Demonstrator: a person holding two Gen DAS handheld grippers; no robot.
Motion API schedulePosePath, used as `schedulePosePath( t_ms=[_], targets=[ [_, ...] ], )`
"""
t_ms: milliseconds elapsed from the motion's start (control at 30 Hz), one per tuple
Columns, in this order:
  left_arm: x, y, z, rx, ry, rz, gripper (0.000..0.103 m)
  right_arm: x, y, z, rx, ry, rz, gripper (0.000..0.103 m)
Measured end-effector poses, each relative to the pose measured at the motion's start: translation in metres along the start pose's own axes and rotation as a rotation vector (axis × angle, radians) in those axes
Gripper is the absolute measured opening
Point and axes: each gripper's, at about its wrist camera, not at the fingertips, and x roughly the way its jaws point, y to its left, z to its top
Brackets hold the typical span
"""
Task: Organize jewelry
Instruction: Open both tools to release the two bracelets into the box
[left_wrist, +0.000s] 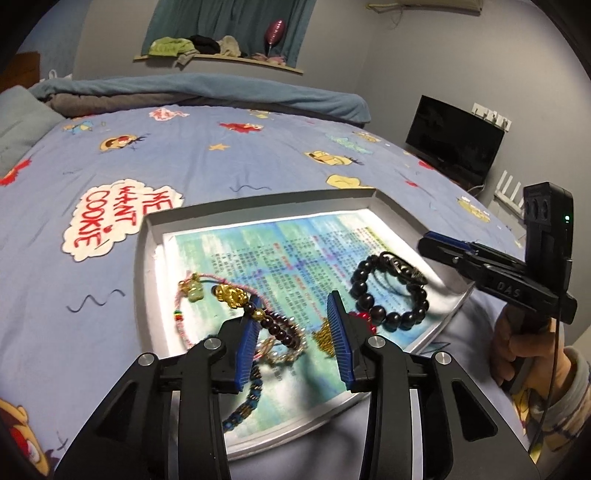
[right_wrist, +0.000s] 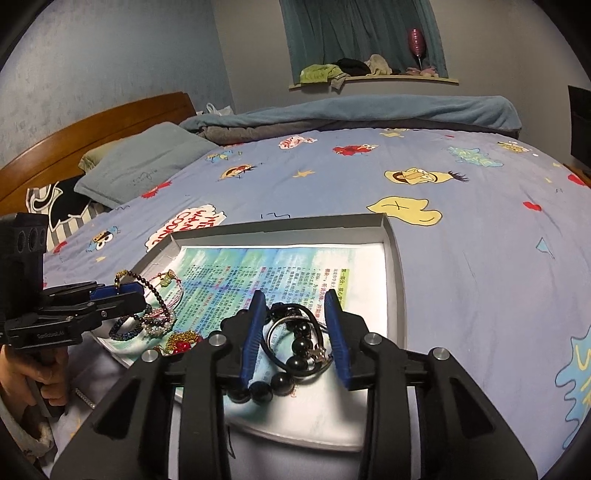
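Observation:
A shallow grey tray (left_wrist: 147, 236) lined with a printed sheet lies on the bed. Its near left part holds a pile of jewelry: a pink cord bracelet with a green charm (left_wrist: 194, 291), a dark bead bracelet with a gold charm (left_wrist: 236, 295), a pearl bracelet, a blue bead bracelet (left_wrist: 251, 391) and a red and gold ornament (left_wrist: 360, 317). A black bead bracelet (left_wrist: 391, 295) lies at the right. My left gripper (left_wrist: 293, 314) is open over the pile. My right gripper (right_wrist: 293, 299) is open around the black bead bracelet (right_wrist: 299, 347) and a black ring (right_wrist: 291, 314).
The blue cartoon bedsheet (left_wrist: 221, 166) surrounds the tray (right_wrist: 397, 258). A folded blanket (right_wrist: 351, 110) and pillow (right_wrist: 144, 162) lie at the far side by the wooden headboard (right_wrist: 92, 125). A dark monitor (left_wrist: 454, 140) stands beyond the bed at the right.

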Motion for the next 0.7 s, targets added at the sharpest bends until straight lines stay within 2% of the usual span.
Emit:
schedulePosePath(
  t_ms=[233, 333, 400, 433, 567, 700],
  targets=[
    [-0.013, 0.010, -0.011, 0.001, 0.021, 0.043, 0.039, -0.010, -0.002, -0.008, 0.016, -0.031, 0.014, 0.033],
    [-0.021, 0.010, -0.015, 0.032, 0.037, 0.077, 0.039, -0.014, 0.000, -0.011, 0.013, -0.038, 0.020, 0.034],
    [-0.024, 0.009, -0.019, 0.062, 0.060, 0.111, 0.044, -0.014, 0.001, -0.013, 0.011, -0.035, 0.021, 0.034],
    [-0.025, 0.008, -0.020, 0.076, 0.067, 0.125, 0.055, -0.015, 0.002, -0.013, 0.010, -0.036, 0.020, 0.034],
    [-0.037, 0.001, -0.027, 0.122, 0.072, 0.135, 0.056, -0.018, 0.003, -0.015, 0.012, -0.043, 0.022, 0.034],
    [-0.047, -0.001, -0.034, 0.109, 0.048, 0.122, 0.056, -0.021, 0.005, -0.018, 0.017, -0.049, 0.033, 0.034]
  ],
)
